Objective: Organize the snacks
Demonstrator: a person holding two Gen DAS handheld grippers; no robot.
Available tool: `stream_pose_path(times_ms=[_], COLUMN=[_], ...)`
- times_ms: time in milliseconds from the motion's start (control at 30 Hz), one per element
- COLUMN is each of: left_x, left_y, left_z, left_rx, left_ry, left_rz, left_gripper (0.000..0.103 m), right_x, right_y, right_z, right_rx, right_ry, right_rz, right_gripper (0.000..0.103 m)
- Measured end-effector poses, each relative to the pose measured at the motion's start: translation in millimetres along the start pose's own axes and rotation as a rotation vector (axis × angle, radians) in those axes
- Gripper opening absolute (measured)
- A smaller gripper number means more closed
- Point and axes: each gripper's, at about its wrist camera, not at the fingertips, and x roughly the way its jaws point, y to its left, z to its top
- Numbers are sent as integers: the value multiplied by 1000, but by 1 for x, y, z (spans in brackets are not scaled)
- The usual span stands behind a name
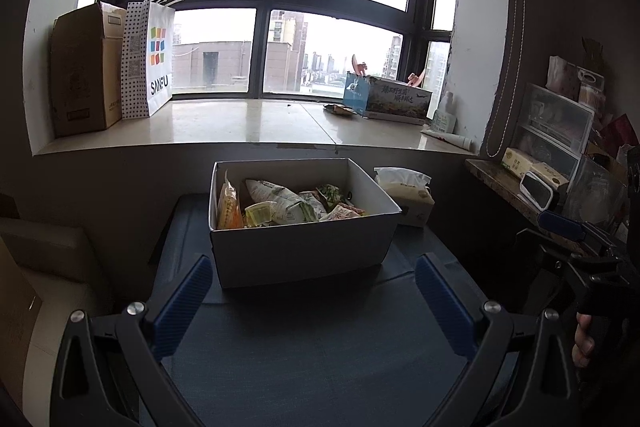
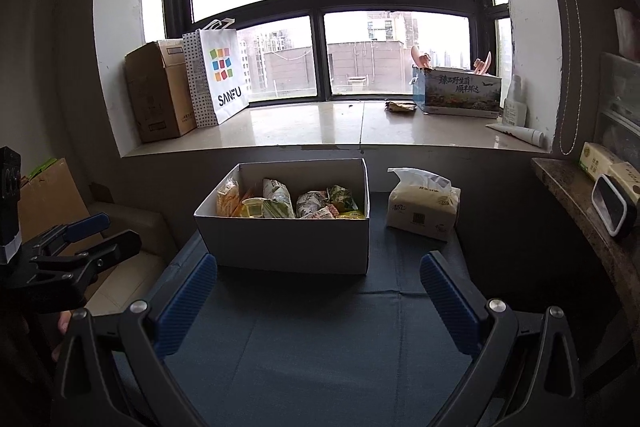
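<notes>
A white cardboard box (image 1: pixel 300 247) stands on a dark blue cloth-covered table (image 1: pixel 320 347). It holds several snack packets (image 1: pixel 288 205), among them an orange bag and a small yellow jelly cup. The box also shows in the right wrist view (image 2: pixel 288 247), with the packets (image 2: pixel 288 205) inside. My left gripper (image 1: pixel 314 277) is open and empty, just in front of the box. My right gripper (image 2: pixel 318 277) is open and empty, also in front of the box. Each gripper shows at the edge of the other's view: the right gripper (image 1: pixel 568 227) and the left gripper (image 2: pixel 88 227).
A tissue pack (image 2: pixel 424 207) lies right of the box. A windowsill (image 2: pixel 320 127) behind holds a brown carton (image 2: pixel 158 95), a SANFU paper bag (image 2: pixel 220 79) and a printed box (image 2: pixel 460 93). A cluttered shelf (image 1: pixel 520 187) stands at the right.
</notes>
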Motion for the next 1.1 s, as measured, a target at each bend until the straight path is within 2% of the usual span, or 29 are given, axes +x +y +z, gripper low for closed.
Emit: stream_pose_path(times_ms=[1100], left_x=[2], left_y=[-8], left_z=[-1], left_rx=[29], left_ry=[16], left_rz=[-6], left_gripper=[103], right_x=[1], right_y=[4], right_z=[-2], right_rx=[-9], right_ry=[14], right_rz=[13], right_gripper=[103])
